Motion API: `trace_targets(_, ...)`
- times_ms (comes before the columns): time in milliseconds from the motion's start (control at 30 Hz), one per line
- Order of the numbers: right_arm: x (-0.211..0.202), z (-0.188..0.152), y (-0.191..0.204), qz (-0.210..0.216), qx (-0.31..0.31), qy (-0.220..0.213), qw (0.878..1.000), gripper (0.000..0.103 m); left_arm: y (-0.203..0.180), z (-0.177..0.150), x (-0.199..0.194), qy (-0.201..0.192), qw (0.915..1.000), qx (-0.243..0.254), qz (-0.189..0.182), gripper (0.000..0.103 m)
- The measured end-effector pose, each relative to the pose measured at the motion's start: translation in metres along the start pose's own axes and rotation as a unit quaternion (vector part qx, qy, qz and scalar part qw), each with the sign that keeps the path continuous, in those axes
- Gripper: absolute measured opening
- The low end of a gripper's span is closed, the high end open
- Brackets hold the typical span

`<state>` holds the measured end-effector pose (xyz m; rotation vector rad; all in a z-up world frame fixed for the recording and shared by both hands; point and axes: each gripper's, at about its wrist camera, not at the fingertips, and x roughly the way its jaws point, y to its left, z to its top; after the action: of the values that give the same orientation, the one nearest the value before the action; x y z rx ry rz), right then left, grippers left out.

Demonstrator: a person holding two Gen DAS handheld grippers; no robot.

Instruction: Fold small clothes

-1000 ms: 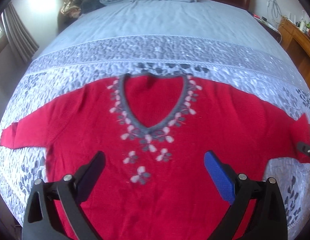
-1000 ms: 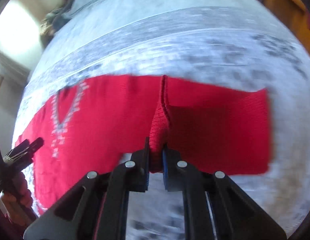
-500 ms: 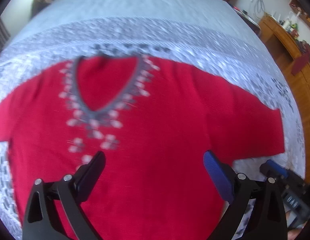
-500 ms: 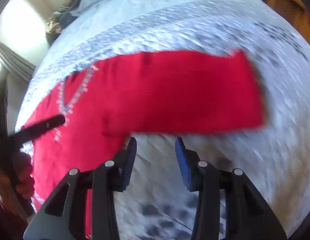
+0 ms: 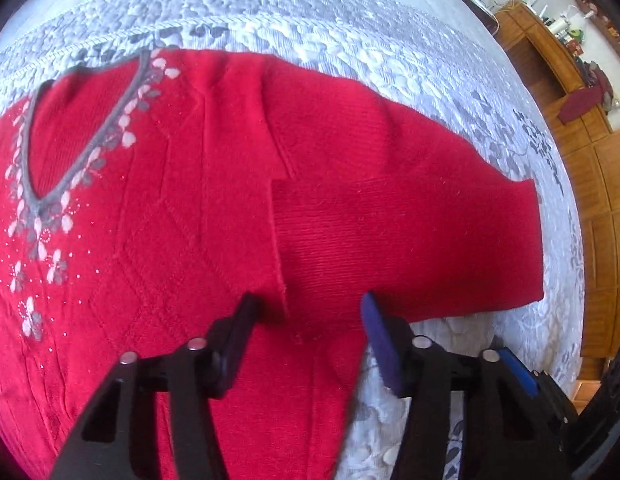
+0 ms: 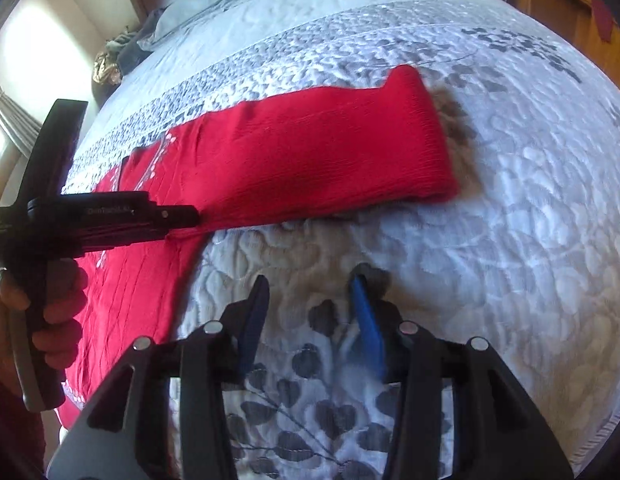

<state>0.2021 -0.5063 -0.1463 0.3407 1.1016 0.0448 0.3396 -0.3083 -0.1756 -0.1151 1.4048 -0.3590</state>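
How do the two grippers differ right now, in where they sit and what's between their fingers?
The left gripper sits over the red sweater at the armpit, its jaws just closing, knit between them; the right gripper hangs over bare bedspread, its jaws just opening, nothing between them. Both point steeply down, jaws about half apart.

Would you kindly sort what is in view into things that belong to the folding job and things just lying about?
Part of the job:
- red sweater, spread flat
- its sleeve
- left gripper, at the armpit seam, jaws just closing
- right gripper, jaws just opening, over bare quilt

Lying about:
- quilted bedspread
- pillow
- wooden dresser
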Motion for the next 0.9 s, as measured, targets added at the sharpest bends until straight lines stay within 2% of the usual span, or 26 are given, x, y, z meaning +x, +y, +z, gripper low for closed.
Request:
trace_targets(200,-0.001,0.000,-0.011,0.001,0.018,-0.007,1.000,0.048,-0.008,0.005,0.009,0.012,0.9998,-0.005,-0.017,0.048)
trace_targets(267,0.000,0.000,-0.009,0.001,0.013,-0.010,1.000,0.048,-0.006,0.007,0.011,0.006,0.9999,-0.010,-0.013,0.033)
trace_targets(300,0.001,-0.001,-0.008,0.001,0.012,-0.010,1.000,0.048,-0.005,0.007,0.011,0.005,0.9998,-0.013,-0.013,0.031)
trace_targets(400,0.005,-0.001,-0.008,0.000,0.012,-0.010,1.000,0.049,0.003,0.007,0.008,-0.007,0.9997,-0.024,-0.009,0.004)
trace_targets(567,0.008,-0.001,-0.007,-0.006,0.007,-0.018,1.000,0.049,0.013,0.005,-0.014,-0.054,0.9971,-0.047,-0.024,0.003)
trace_targets(667,0.009,-0.001,-0.006,-0.007,0.002,-0.021,1.000,0.051,0.021,0.008,-0.043,-0.093,0.9939,-0.046,-0.035,0.003)
trace_targets(800,0.010,-0.002,-0.005,-0.009,-0.004,-0.024,1.000,0.052,0.056,0.021,-0.096,-0.156,0.9868,-0.042,0.012,0.003)
trace_targets(900,0.010,-0.001,-0.003,-0.012,-0.009,-0.025,1.000,0.052,0.112,0.030,-0.136,-0.187,0.9787,-0.061,0.059,0.003)
